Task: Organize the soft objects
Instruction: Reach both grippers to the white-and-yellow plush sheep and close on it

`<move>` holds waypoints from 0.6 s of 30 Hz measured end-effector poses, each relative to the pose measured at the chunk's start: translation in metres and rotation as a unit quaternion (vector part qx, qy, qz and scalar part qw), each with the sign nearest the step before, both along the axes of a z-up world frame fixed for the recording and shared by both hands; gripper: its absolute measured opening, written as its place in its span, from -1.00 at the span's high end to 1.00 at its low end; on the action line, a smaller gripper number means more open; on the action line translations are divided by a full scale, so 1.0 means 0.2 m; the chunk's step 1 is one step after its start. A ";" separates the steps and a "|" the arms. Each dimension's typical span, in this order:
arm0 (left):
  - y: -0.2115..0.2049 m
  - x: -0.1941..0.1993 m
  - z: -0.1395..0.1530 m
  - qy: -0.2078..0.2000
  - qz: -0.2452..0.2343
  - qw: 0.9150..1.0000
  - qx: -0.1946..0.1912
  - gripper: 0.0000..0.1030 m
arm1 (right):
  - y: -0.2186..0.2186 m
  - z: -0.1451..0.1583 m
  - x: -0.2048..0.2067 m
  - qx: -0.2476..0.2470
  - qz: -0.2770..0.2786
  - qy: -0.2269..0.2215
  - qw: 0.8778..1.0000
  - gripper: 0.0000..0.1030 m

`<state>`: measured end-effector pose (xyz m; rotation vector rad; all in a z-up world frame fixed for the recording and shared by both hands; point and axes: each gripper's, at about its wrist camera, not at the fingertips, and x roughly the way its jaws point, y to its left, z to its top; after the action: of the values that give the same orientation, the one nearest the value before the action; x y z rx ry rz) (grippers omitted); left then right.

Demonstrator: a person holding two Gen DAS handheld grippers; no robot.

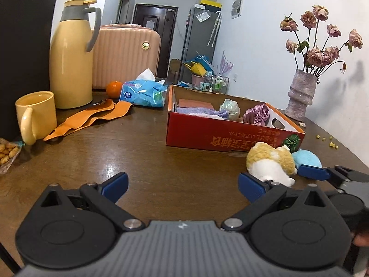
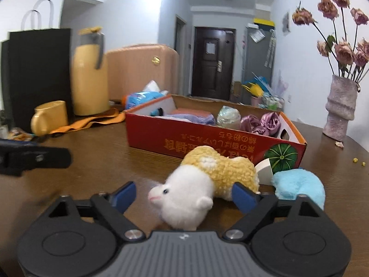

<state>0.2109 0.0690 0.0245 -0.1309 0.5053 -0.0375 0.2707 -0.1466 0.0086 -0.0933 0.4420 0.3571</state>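
A yellow-and-white plush hamster (image 2: 198, 184) lies on the brown table in front of the red cardboard box (image 2: 161, 143). It sits between the fingers of my right gripper (image 2: 184, 196). The right pad is at its yellow back and the left pad stands apart from it, so the gripper is open. A light blue plush (image 2: 299, 184) lies just right of it. My left gripper (image 1: 183, 185) hovers open over bare table, left of the hamster (image 1: 269, 161). The box (image 1: 230, 138) holds folded cloths (image 1: 198, 110), a pale green ball (image 1: 230, 108) and a pink satin piece (image 1: 257, 115).
At the left stand a yellow mug (image 1: 37, 115), a yellow thermos (image 1: 71, 57) and a black bag (image 1: 23, 53). An orange cloth strip (image 1: 92, 117), a tissue pack (image 1: 144, 91) and an orange (image 1: 114, 88) lie behind. A vase of dried roses (image 1: 299, 97) stands at the right.
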 end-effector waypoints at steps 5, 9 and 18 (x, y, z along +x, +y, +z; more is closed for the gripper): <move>0.00 0.09 -0.02 0.004 0.000 1.000 -0.004 -1.00 | 0.01 -0.02 0.00 -0.008 0.037 0.020 0.999 -0.09; -0.04 0.14 -0.01 -0.004 -0.022 0.999 -0.025 -1.00 | -0.06 -0.03 -0.18 -0.019 0.149 0.018 0.988 -0.19; -0.36 0.29 -0.06 0.037 -0.116 0.991 -0.049 -0.93 | -0.50 -0.05 -0.21 0.047 -0.016 0.064 0.997 -0.49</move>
<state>0.2697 -0.0035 0.0116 -0.1695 0.5922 -0.2860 0.2293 -0.2470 -0.0005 0.0275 0.5524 0.3536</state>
